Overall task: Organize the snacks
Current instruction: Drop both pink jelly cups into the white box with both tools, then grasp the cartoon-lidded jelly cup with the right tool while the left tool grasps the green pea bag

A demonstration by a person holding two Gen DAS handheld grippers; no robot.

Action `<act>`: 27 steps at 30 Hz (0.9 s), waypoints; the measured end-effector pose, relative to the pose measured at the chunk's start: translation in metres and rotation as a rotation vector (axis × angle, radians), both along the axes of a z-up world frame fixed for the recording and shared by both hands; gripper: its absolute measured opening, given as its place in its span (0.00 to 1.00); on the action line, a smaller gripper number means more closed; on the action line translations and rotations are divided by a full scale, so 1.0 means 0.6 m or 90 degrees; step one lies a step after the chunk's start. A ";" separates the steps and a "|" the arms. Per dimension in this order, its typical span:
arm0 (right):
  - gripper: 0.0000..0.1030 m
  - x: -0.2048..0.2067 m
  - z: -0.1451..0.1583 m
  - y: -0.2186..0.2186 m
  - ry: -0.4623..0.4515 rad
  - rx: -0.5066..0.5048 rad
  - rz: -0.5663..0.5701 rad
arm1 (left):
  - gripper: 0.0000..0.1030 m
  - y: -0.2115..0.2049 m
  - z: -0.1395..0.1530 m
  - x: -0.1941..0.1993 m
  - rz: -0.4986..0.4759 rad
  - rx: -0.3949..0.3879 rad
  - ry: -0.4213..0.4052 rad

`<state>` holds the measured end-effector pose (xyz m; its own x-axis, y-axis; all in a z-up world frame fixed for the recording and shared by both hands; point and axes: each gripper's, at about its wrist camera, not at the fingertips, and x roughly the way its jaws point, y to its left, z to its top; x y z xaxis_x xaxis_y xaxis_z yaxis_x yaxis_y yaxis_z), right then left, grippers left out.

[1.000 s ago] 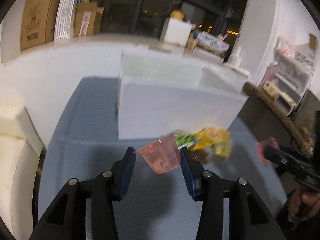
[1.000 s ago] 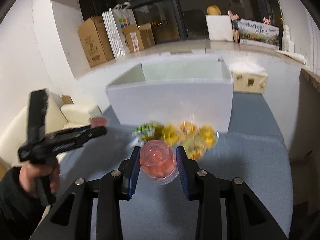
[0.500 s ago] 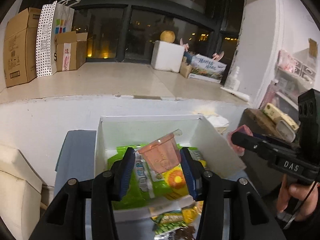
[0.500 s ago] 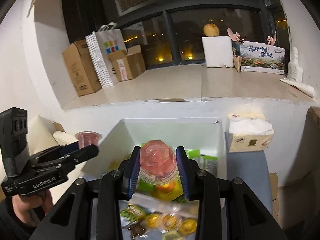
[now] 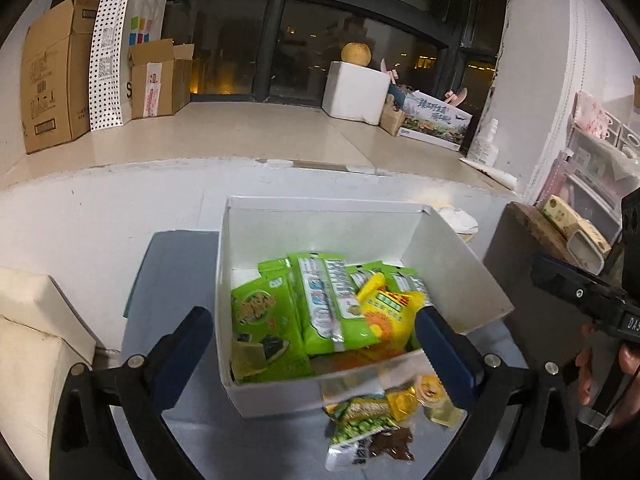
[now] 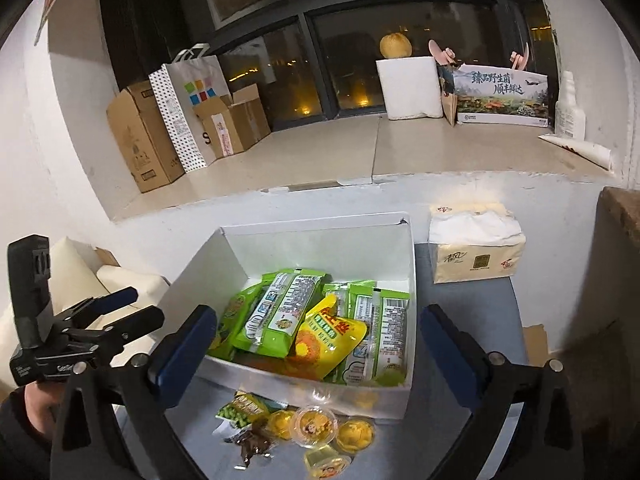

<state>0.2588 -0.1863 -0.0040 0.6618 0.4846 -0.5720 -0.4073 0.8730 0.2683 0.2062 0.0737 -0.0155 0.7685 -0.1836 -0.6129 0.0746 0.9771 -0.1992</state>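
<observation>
Both my claws hang wide and empty over the white box (image 5: pixel 256 240): the jaws of my left claw (image 5: pixel 312 344) and my right claw (image 6: pixel 320 344) have just been opening, with nothing between them. The box holds green packets (image 6: pixel 280 308) and a yellow pouch (image 6: pixel 328 340). The loose snacks lie on the table just in front of the box's near wall, below and closer to me than my fingertips: yellow jelly cups (image 6: pixel 316 426) and a small green pack (image 6: pixel 240 408). I judge my right claw nearer the cups. The tissue pack (image 6: pixel 476 252) print is too small to read; the other claw shows "DAS".
</observation>
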 end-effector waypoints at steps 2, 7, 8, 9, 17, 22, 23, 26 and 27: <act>1.00 -0.021 0.000 0.000 -0.007 -0.002 0.016 | 1.00 -0.005 0.000 -0.022 -0.009 -0.005 -0.005; 1.00 -0.095 -0.032 -0.010 0.020 -0.020 0.033 | 1.00 -0.034 -0.027 -0.129 -0.030 -0.014 -0.029; 1.00 -0.117 -0.046 -0.016 0.017 -0.016 0.037 | 1.00 -0.040 -0.041 -0.158 -0.031 -0.022 -0.028; 1.00 -0.132 -0.058 -0.020 0.014 -0.020 0.031 | 1.00 -0.044 -0.051 -0.177 -0.036 -0.030 -0.025; 1.00 -0.152 -0.190 -0.022 0.097 -0.029 0.046 | 1.00 -0.050 -0.112 -0.236 -0.024 -0.069 0.020; 1.00 -0.100 -0.222 -0.005 0.139 -0.035 0.058 | 1.00 -0.041 -0.126 -0.235 -0.011 -0.092 0.036; 1.00 -0.087 -0.229 -0.001 0.147 -0.036 0.059 | 1.00 -0.040 -0.128 -0.235 -0.012 -0.093 0.036; 1.00 -0.064 -0.241 0.006 0.154 -0.041 0.061 | 1.00 -0.039 -0.134 -0.233 -0.012 -0.094 0.044; 1.00 -0.058 -0.245 0.007 0.159 -0.035 0.066 | 1.00 -0.039 -0.137 -0.232 -0.013 -0.094 0.047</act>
<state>0.2241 -0.1820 -0.1513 0.4456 0.5061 -0.7384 -0.4220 0.8462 0.3252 0.0672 0.0505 -0.0974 0.7180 -0.2902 -0.6327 0.0735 0.9355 -0.3457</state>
